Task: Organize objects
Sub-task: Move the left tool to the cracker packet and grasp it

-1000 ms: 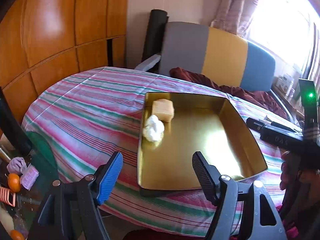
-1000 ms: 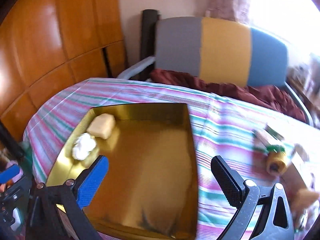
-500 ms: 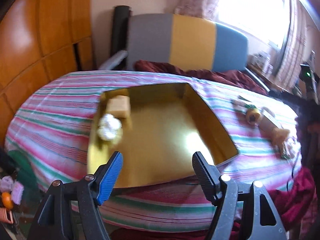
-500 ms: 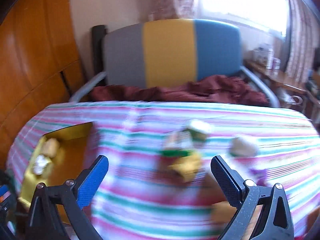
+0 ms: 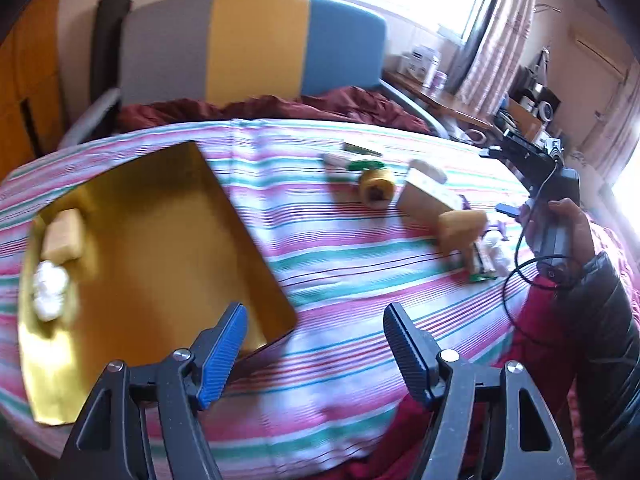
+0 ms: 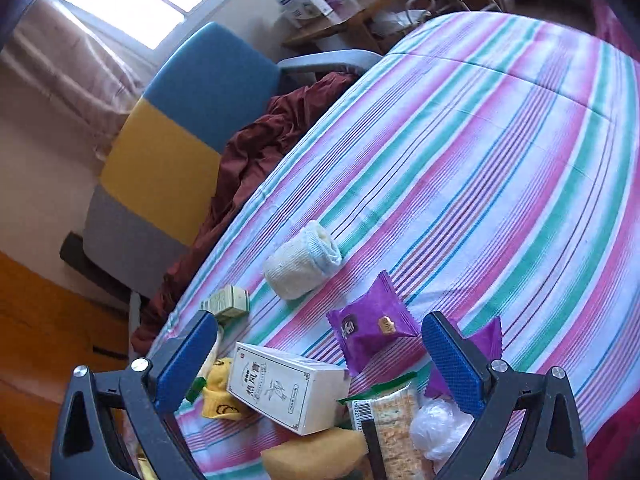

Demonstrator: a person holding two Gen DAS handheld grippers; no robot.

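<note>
A gold tray point(image 5: 152, 240) lies on the striped tablecloth at the left and holds a tan sponge block point(image 5: 64, 235) and a white crumpled ball point(image 5: 50, 290). My left gripper point(image 5: 314, 348) is open and empty over the table's near edge, right of the tray. My right gripper point(image 6: 320, 354) is open and empty, hovering over a pile: a white box point(image 6: 286, 386), a purple snack packet point(image 6: 370, 326), a cracker pack point(image 6: 396, 424), a rolled sock point(image 6: 302, 266), a yellow sock point(image 6: 218, 398) and a tan sponge point(image 6: 316, 454). The right gripper also shows in the left wrist view point(image 5: 538, 184).
A small green carton point(image 6: 226, 300) lies behind the pile, and a clear plastic wad point(image 6: 440, 428) by the right finger. A grey, yellow and blue chair point(image 5: 248, 48) with a maroon cloth point(image 5: 280, 106) stands behind the table. A cluttered desk point(image 5: 444, 96) is at the far right.
Both grippers have swung right, away from the tray. The right gripper has come in low over the pile of objects. Both stay open and empty.
</note>
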